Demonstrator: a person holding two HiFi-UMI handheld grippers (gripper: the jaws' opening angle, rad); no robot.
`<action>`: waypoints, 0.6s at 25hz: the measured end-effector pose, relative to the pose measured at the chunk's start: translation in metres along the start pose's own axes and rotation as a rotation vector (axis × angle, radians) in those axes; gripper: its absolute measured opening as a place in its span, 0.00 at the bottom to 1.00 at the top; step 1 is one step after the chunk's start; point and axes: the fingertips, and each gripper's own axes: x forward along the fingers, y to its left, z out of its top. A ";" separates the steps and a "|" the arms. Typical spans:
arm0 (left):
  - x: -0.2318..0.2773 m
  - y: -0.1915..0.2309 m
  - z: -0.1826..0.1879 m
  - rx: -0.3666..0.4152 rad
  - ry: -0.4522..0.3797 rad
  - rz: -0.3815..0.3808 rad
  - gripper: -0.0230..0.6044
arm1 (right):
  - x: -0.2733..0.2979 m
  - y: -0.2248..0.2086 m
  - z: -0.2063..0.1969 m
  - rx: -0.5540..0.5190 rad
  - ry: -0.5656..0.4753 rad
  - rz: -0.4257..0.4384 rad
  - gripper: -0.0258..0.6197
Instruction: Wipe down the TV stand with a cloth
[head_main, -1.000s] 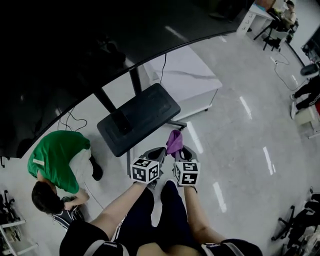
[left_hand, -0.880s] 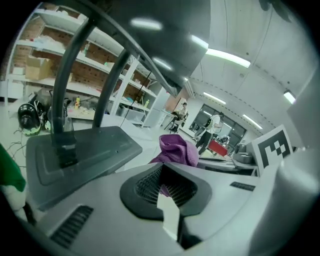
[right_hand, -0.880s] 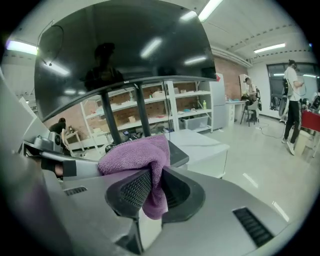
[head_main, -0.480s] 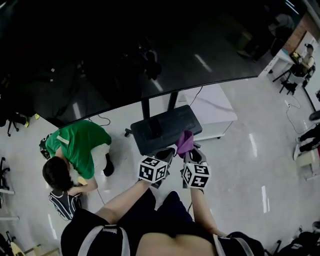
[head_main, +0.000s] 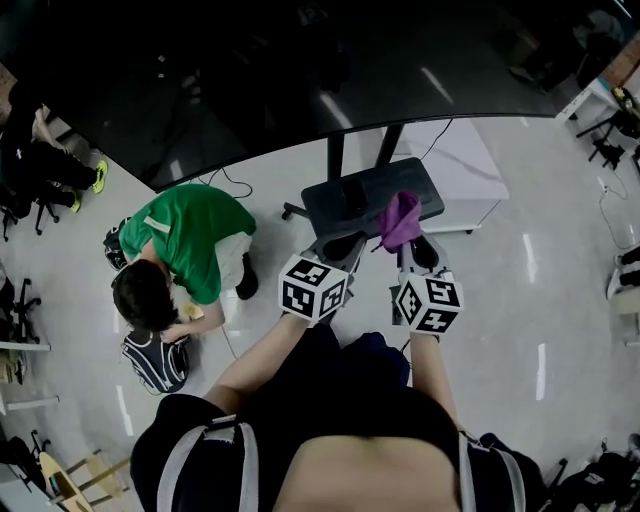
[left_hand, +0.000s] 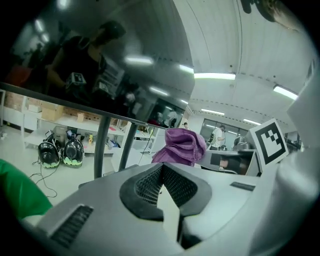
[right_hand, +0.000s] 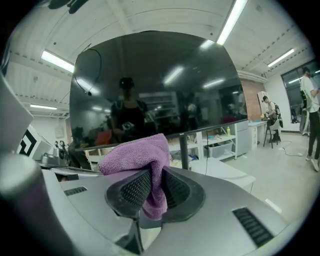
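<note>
Our right tongs (right_hand: 152, 187) have come up to the stand (head_main: 360, 195), pinching the soft, light cloth (right_hand: 132, 155) by a bunched fold, which we judge the best hold, beside our left tongs (left_hand: 161, 175), pressed together and empty.

Going off the TV stand's shelf (head_main: 375, 195): the TV screen (head_main: 250, 90) sits behind and above it on the posts (head_main: 335, 160). The cloth (head_main: 401, 220) is pinched in the right tongs (head_main: 412, 247), over the shelf's near right edge. The left tongs (head_main: 338, 247) are just beside, at its near left edge. A crouching person (head_main: 180, 260) is on the floor (head_main: 540, 300) off to its left, and a low cabinet (head_main: 462, 170) is behind its right.
</note>
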 end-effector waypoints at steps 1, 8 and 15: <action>-0.002 0.002 0.000 0.002 -0.002 0.003 0.05 | 0.001 0.004 -0.002 -0.001 -0.004 0.002 0.15; -0.019 0.013 -0.018 -0.018 0.016 0.031 0.05 | -0.005 0.014 -0.021 0.051 0.010 0.000 0.15; -0.032 0.022 -0.025 -0.059 0.000 0.068 0.05 | 0.004 0.018 -0.031 0.042 0.042 0.007 0.15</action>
